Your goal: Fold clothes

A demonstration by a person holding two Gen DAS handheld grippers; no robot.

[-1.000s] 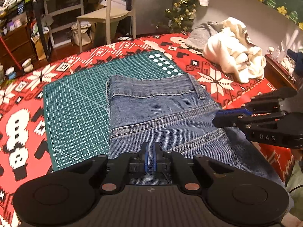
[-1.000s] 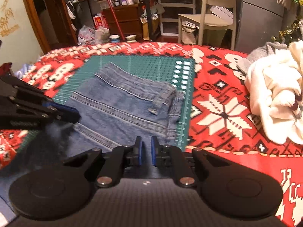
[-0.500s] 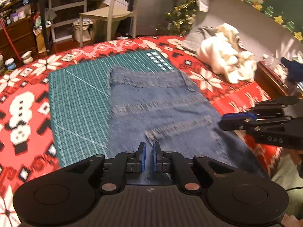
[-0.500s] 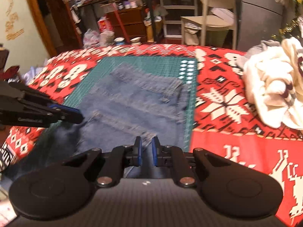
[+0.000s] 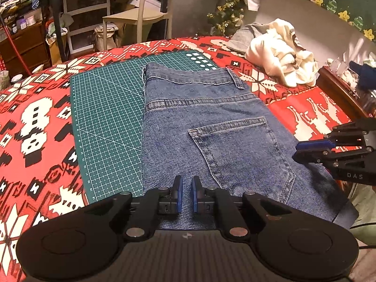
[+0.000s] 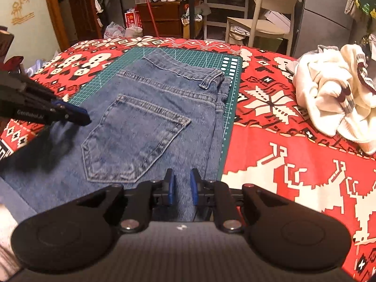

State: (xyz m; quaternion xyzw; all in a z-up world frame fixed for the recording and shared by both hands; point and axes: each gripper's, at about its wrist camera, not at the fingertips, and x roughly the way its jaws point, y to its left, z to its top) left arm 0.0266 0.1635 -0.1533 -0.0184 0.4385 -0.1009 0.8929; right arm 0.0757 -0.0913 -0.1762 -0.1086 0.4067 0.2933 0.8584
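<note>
Since a second ago we see more of the jeans (image 5: 211,127) in both views: the back pocket (image 5: 239,155), then only partly in view and close to the grippers, now lies whole and farther ahead of them. The jeans have slid toward us over the mat (image 5: 108,117), and more of the mat's far end shows bare beyond the waistband. The gap in the left gripper (image 5: 186,193) is a touch wider than before; the right gripper (image 6: 181,189) has parted more plainly.

The left gripper's jaws are opening, with only a narrow slot between the blue pads; denim shows through the slot, but we cannot tell whether the pads press on it. The right gripper's jaws are opening too, with a clear gap, and denim lies beneath and between them without being pinched.

The jeans lie flat on the green mat on the red patterned blanket (image 5: 35,122), folded lengthwise, pocket side up, waistband at the far end. Their left edge is straight, and the right side runs past the mat onto the blanket. A heap of white clothes (image 6: 333,98) sits well apart on the right.
</note>
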